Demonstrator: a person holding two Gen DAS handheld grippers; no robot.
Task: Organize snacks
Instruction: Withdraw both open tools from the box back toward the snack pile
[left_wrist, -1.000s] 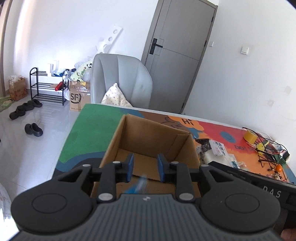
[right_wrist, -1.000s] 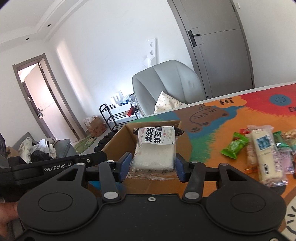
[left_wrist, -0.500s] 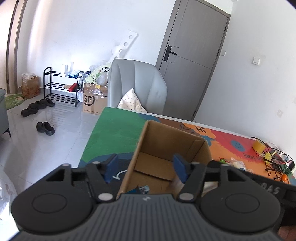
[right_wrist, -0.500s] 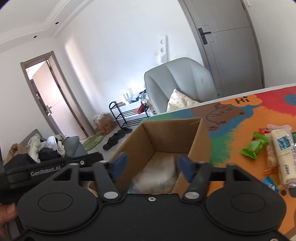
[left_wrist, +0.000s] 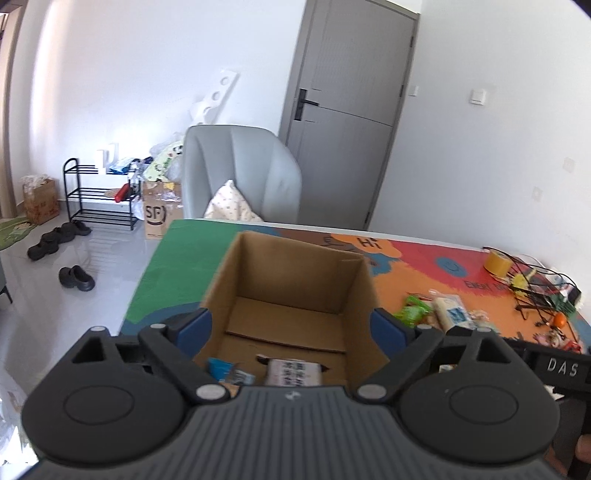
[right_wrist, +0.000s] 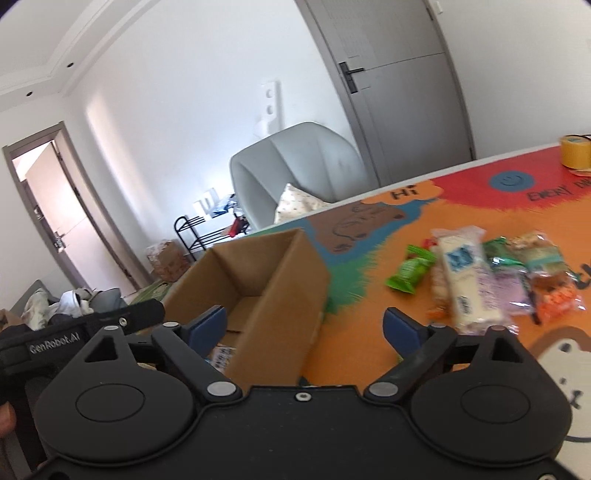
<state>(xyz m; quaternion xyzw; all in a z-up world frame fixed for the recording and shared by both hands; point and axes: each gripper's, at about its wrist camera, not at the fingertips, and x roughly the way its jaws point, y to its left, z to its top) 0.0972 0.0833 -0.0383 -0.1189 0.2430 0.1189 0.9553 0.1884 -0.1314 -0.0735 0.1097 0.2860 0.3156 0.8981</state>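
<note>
Both hand-held grippers are empty, their jaws opening with nothing pressed between the pads. Left hand-held gripper (left_wrist: 291, 326) looks straight into the one cardboard box (left_wrist: 295, 280), which lies directly ahead of and below it; two packets show at the near end of the box floor, a white printed packet (left_wrist: 293, 373) and a smaller blue one (left_wrist: 225, 371) to its left. Right hand-held gripper (right_wrist: 304, 326) has the box's near corner ahead and to its left, so its jaws straddle that wall without touching it.

My judgement is that the next pick falls to the right hand: the snack pile (right_wrist: 491, 280) lies on the table (right_wrist: 369, 295) ahead and to that gripper's right, well apart from the box and nearer this hand than the left. I count roughly six packets there, overlapping, so the tally is uncertain. Biggest is one long white packet (right_wrist: 465, 280), its long axis running away from the gripper; one green packet (right_wrist: 408, 273) lies just left of it.
</note>
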